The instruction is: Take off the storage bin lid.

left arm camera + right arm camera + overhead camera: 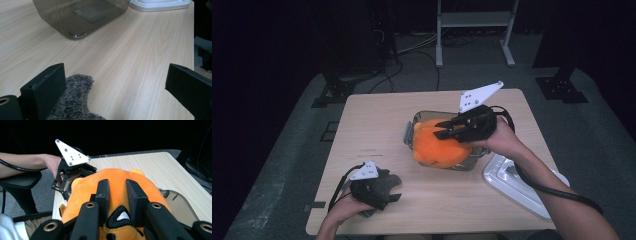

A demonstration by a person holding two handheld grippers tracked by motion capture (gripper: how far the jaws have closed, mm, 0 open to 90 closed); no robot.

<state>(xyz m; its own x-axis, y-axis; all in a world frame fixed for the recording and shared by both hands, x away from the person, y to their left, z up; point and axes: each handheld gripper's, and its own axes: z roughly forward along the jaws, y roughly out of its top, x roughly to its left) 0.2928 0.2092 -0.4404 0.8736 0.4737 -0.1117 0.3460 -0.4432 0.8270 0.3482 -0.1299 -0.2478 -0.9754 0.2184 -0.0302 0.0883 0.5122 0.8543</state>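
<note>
So the right claw (117,195) has its jaws pinched together on the orange plush toy (439,145), a fold of the orange fabric squeezed between the two black pads. In the right claw view you can see a stitched black-and-white patch on the plush just under the jaws. The plush sits directly beneath that claw, bulging up out of the clear smoky plastic container (422,117), so most of it is above the rim rather than down inside. The person's right hand is wrapped round the claw body just behind it, cable trailing back toward the near right corner.

Behind and to the right of that claw, near the tabletop (377,125) edge, there's the white lid (512,182) lying flat, partly hanging off the side.

The left claw (115,82) is well apart from all that, down at the near left part of the tabletop. Its jaws stand wide apart, not gripping anything. A grey fuzzy plush (75,100) lies right against the inside of one jaw, touching it, while the other jaw has bare wood in front of it. Looking out along that claw, the container is further ahead and the white lid beyond it.
</note>
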